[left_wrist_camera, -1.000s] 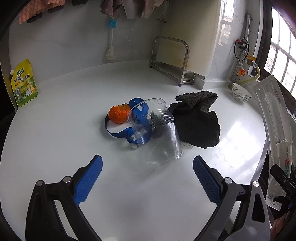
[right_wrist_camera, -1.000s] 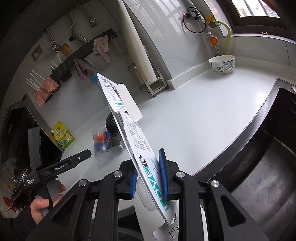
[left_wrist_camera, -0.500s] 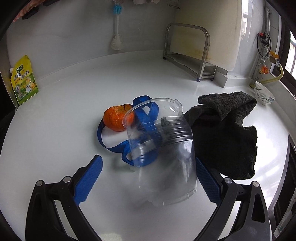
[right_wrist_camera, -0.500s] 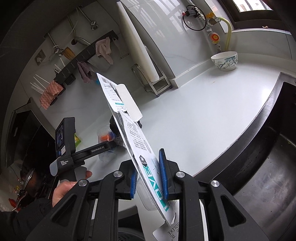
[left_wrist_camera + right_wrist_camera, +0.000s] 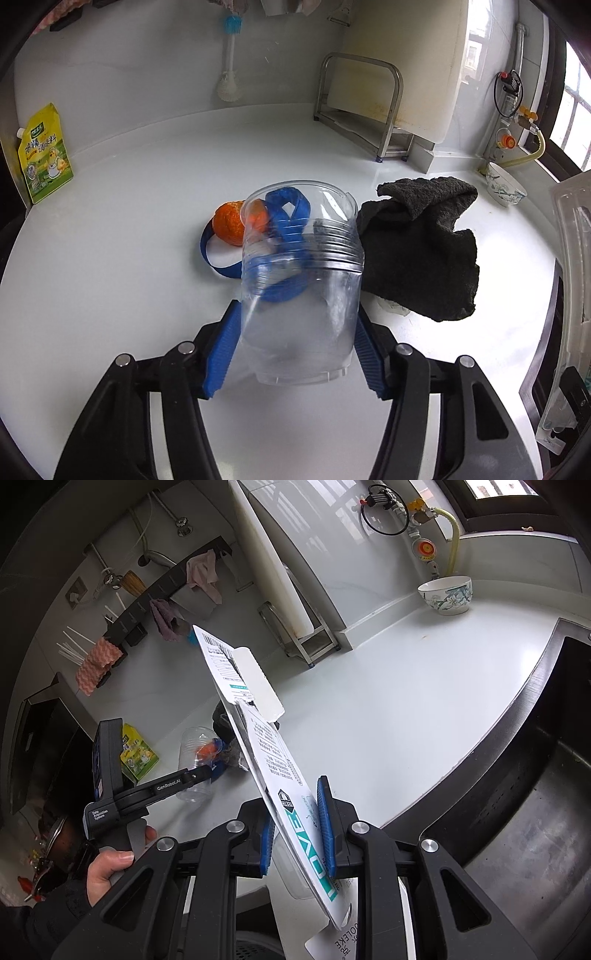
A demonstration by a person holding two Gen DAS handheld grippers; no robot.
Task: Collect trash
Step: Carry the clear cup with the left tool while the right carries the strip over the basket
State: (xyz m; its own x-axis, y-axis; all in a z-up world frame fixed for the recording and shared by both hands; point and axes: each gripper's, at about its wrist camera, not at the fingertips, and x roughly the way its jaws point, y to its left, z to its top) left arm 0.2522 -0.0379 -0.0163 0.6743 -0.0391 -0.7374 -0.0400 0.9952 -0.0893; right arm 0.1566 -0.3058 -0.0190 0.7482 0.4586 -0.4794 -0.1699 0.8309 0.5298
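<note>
Clear plastic cup [image 5: 301, 284] stands upright between the left gripper [image 5: 295, 347] fingers, which pinch its base, beside the dark cloth [image 5: 421, 247]. Right gripper [image 5: 295, 834] grips printed blister packaging [image 5: 266, 746].

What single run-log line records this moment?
left tongs: shut on clear cup | right tongs: shut on package | orange: on counter

The left claw [image 5: 297, 343] reaches forward low over the bench, its blue pads [image 5: 221, 350] pressed against both sides of a clear cup. The right claw [image 5: 297, 825] is raised, its pads clamped on flat packaging.
</note>
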